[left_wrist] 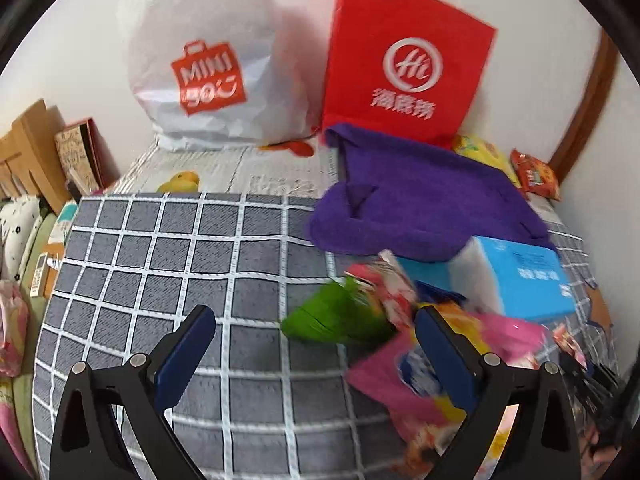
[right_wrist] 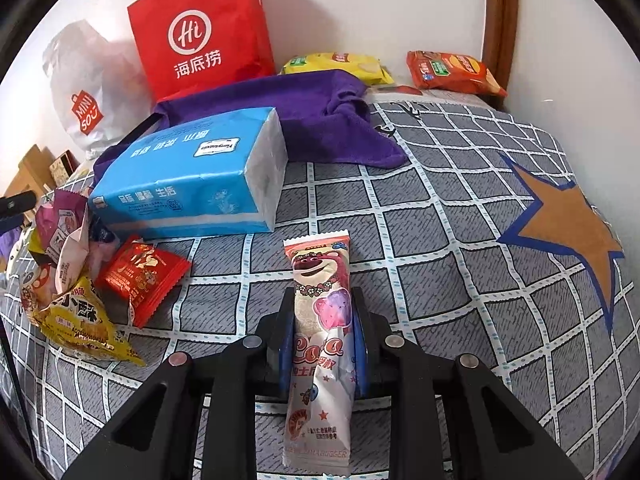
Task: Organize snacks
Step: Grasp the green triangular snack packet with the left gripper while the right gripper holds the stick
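The left tongs (left_wrist: 316, 354) are seen spread wide in the left wrist view, nothing between the blue pads, poised over the checked bedcover (left_wrist: 160, 264). Just beyond the right-hand pad a blurred heap of snack packets (left_wrist: 400, 320) is made out, a green one and pink ones among them, lying close against a blue tissue pack (left_wrist: 520, 280). A purple cloth (left_wrist: 420, 200) is spread behind that, and a red paper bag (left_wrist: 404, 64) and a white plastic bag (left_wrist: 208, 68) are stood against the wall.

In the right wrist view, the right tongs (right_wrist: 322, 332) are clamped on a long bear-print snack packet (right_wrist: 320, 300), its top pointing away over the bed. At the left a loose pile is shown: a red sachet (right_wrist: 144, 276), a yellow packet (right_wrist: 80, 320) and crumpled wrappers. Two crisp bags, yellow (right_wrist: 340, 65) and orange (right_wrist: 452, 72), lie at the far edge, well apart from the pile.

Little sorting appears done: most snacks are left in the heap, one is in hand, and no clear destination can be told.
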Demonstrator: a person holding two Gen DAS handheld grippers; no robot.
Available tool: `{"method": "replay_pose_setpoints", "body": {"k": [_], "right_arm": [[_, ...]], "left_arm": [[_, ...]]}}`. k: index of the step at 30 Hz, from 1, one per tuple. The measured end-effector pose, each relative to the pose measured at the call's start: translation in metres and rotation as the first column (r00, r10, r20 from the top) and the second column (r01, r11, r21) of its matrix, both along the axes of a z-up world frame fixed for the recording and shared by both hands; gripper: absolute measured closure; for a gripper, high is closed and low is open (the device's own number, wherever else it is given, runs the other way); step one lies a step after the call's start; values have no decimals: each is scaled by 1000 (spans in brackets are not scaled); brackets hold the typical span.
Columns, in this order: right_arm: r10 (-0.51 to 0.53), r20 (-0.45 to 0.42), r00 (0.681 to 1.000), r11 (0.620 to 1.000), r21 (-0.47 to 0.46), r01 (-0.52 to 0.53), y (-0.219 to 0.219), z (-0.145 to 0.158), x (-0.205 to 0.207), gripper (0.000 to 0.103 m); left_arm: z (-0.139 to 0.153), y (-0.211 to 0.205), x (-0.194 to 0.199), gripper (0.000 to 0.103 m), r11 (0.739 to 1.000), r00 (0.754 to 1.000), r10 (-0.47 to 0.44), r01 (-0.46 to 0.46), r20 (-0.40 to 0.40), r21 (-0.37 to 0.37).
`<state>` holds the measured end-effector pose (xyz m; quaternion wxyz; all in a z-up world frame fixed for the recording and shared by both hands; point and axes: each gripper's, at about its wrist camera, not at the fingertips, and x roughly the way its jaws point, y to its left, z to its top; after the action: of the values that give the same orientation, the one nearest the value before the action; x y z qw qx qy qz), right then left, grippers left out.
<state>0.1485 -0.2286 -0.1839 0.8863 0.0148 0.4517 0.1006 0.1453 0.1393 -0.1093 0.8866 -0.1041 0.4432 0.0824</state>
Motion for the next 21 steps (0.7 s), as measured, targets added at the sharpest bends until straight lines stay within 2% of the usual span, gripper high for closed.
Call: {"method": "replay_pose_setpoints", "body": {"k": [3, 5, 6, 8, 9, 10, 12, 16, 21], "right_arm": [[2, 2, 1000, 1000, -16, -2, 2, 0, 1, 79], [5, 3, 1000, 1000, -24, -4, 3, -1, 0, 79], [5, 4, 1000, 1000, -26, -5, 4, -1, 0, 79], [6, 4, 1000, 1000, -30, -6, 5, -1, 0, 79], [6, 4, 1000, 1000, -30, -6, 5, -1, 0, 79], [9, 4, 1000, 999, -31, -9, 5, -1, 1, 78], [11, 5, 1000, 999, -35, -11, 5, -1, 1, 78], [13, 5, 1000, 999, -39, -13, 6, -2, 1, 77], [13, 5, 1000, 999, -34, -13, 6, -1, 1, 77]], "left_arm": [[-17, 10, 15, 11, 996, 999, -15, 13, -29, -92], [-27, 12, 21, 17, 992, 999, -21, 16, -43, -123], [-32, 12, 23, 24, 991, 999, -23, 16, -50, -133], [-39, 14, 25, 31, 984, 999, -27, 19, -42, -176], [-41, 16, 25, 44, 979, 999, -27, 18, -39, -201], [-42, 17, 25, 51, 976, 999, -28, 20, -34, -216], [-42, 17, 22, 55, 971, 999, -38, 33, -18, -238], [-37, 18, 11, 57, 973, 999, -34, 30, -12, -231], [-31, 23, -16, 57, 984, 999, 16, -21, -33, -178]]}}
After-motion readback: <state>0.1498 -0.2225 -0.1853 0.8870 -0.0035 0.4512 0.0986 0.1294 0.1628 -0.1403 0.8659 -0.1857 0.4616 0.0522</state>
